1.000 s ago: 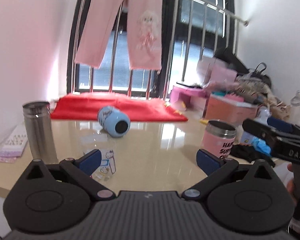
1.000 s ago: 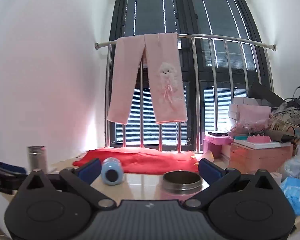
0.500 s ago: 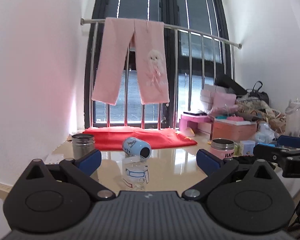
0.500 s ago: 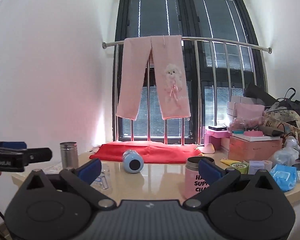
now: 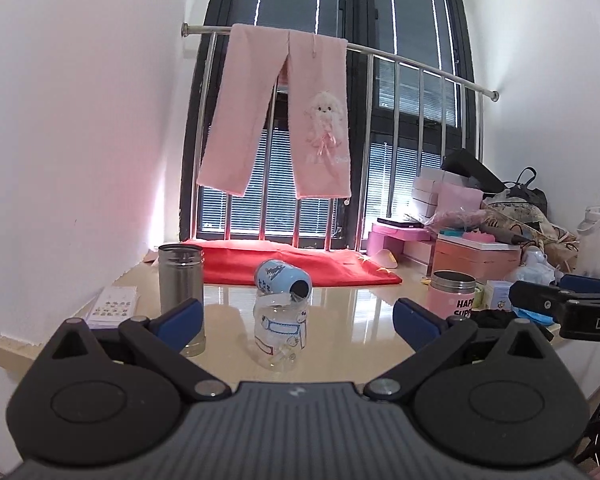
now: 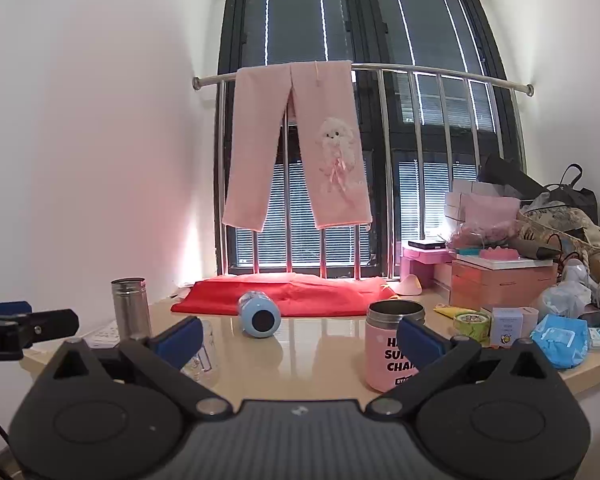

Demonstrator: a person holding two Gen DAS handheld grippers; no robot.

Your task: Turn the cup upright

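Observation:
A light blue cup [image 5: 283,278] lies on its side on the beige table [image 5: 351,312], its dark mouth towards me; it also shows in the right wrist view [image 6: 259,314]. My left gripper [image 5: 296,318] is open and empty, held back from the table's front edge, facing a clear printed cup [image 5: 280,334] that stands in front of the blue one. My right gripper [image 6: 300,338] is open and empty, also short of the table. The right gripper shows at the right of the left wrist view [image 5: 555,306], and the left gripper at the left of the right wrist view [image 6: 24,326].
A steel tumbler [image 5: 180,280] stands at the left, a pink steel-rimmed cup [image 6: 391,346] at the right. A red cloth [image 6: 284,294] lies by the window bars. Boxes, bags and packets [image 6: 539,280] crowd the right end. A card [image 5: 114,306] lies at the left edge.
Both grippers have pulled back and away from the table, so more of the room shows. The cups have not moved. Both stay open.

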